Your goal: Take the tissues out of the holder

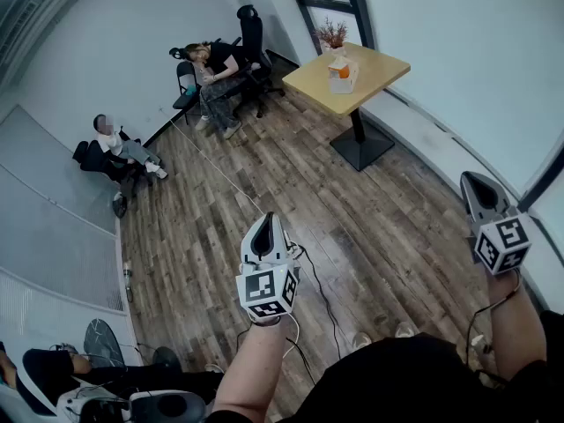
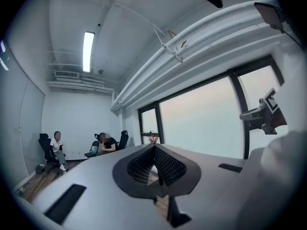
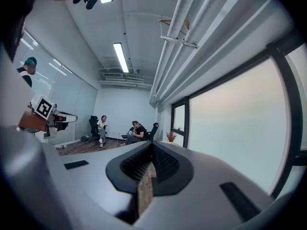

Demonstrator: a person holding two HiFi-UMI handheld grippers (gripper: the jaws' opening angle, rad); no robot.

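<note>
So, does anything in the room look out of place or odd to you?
Nothing much. The tissue holder stands upright on the table near the plant, and nothing looks spilled. Only a loose cable trails across the floor.

Tan table (image 1: 379,69), seemingly orange-and-white tissue holder (image 1: 342,76), brown wood-grain floor (image 1: 291,192).
</note>
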